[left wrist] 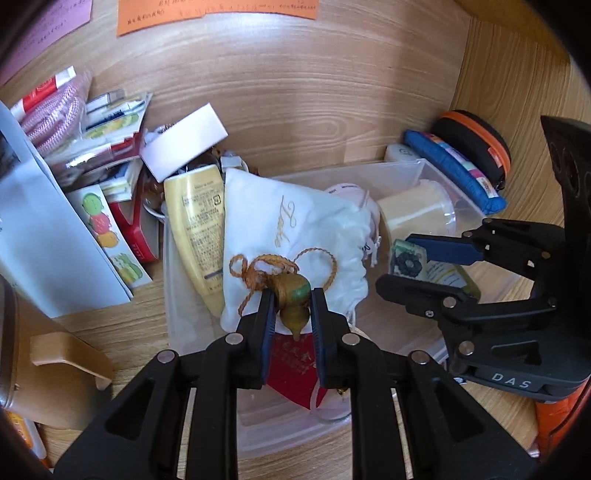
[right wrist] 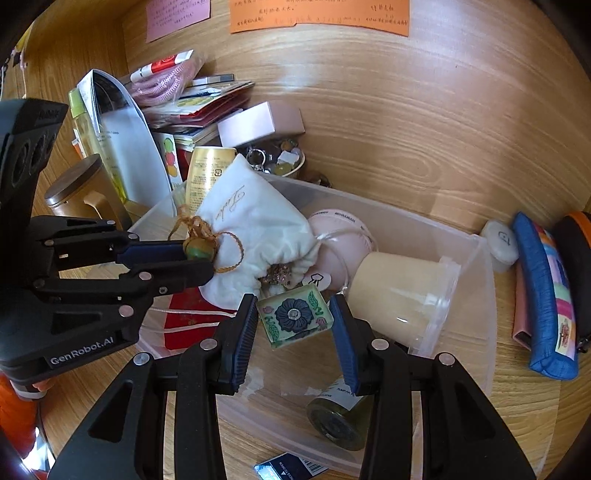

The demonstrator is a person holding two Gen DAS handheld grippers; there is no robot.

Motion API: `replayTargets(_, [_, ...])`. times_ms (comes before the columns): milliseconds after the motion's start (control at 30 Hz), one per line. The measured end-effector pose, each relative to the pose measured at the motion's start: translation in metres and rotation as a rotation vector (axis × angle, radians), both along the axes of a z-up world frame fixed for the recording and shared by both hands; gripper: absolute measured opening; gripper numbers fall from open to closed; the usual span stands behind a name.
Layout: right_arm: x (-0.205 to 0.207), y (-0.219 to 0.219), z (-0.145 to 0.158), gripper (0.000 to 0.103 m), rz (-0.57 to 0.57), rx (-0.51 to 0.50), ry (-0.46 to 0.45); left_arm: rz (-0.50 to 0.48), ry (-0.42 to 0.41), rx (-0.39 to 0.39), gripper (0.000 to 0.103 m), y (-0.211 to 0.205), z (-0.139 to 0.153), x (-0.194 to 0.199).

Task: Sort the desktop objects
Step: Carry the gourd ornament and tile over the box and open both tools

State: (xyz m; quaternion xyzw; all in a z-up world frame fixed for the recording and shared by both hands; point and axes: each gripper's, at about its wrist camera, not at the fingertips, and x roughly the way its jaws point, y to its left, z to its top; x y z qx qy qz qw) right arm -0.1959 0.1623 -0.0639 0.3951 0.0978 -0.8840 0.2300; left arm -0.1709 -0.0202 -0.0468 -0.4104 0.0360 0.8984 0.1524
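Gourd charm [left wrist: 291,299] pinched in my left gripper [left wrist: 291,314], flower tile [right wrist: 294,315] clamped in my right gripper [right wrist: 294,328], both over the clear bin [right wrist: 476,266].
Each gripper is closed only as far as its object allows. I think the charm's orange cord [left wrist: 243,266] could snag the white pouch [left wrist: 288,229] and drag it; the glassy tile might slip sideways. Around the bin, the wooden counter [left wrist: 295,110] is cluttered, with paper notes [left wrist: 218,14] on the back panel.
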Motion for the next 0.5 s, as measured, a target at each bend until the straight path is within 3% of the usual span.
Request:
replayTargets(200, [-0.0013,0.0007,-0.0058,0.037,-0.002,0.006,-0.005,0.004,0.015,-0.049,0.022,0.0054,-0.0015,0.0007])
replayTargets(300, [-0.0023,0.0022,-0.0066,0.037,-0.008,0.005,-0.003,0.017,0.020,-0.049,0.042,0.0028,-0.0016,0.0006])
replayTargets(500, [-0.0036,0.0004,-0.0064,0.037,-0.010,0.001,0.004,0.014,0.029,-0.059,0.047,0.0015,-0.0020,0.0045])
